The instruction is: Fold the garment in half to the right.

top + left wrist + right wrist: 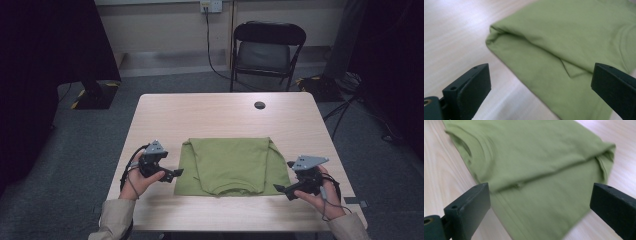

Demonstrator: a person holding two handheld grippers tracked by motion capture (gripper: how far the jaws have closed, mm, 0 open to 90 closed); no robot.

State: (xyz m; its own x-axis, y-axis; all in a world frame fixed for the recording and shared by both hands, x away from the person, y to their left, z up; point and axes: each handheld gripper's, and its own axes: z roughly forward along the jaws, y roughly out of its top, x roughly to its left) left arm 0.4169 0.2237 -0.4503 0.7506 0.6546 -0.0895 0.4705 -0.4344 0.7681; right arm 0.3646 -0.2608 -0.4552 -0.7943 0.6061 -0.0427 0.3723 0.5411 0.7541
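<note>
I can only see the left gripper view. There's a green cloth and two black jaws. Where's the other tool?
Observer: The right tool is at the opposite side of the green shirt, pointing in at it, jaws wide apart.
Operator: Is the shirt all spread out?
Observer: No, it's folded into a neat rectangle, with the collar at the edge nearest the person.
Operator: Is anything else on the table?
Observer: A small dark round spot sits near the far edge of the table; I can't tell what it is.
Operator: What's behind the table?
Observer: A black folding chair against the wall.
</note>
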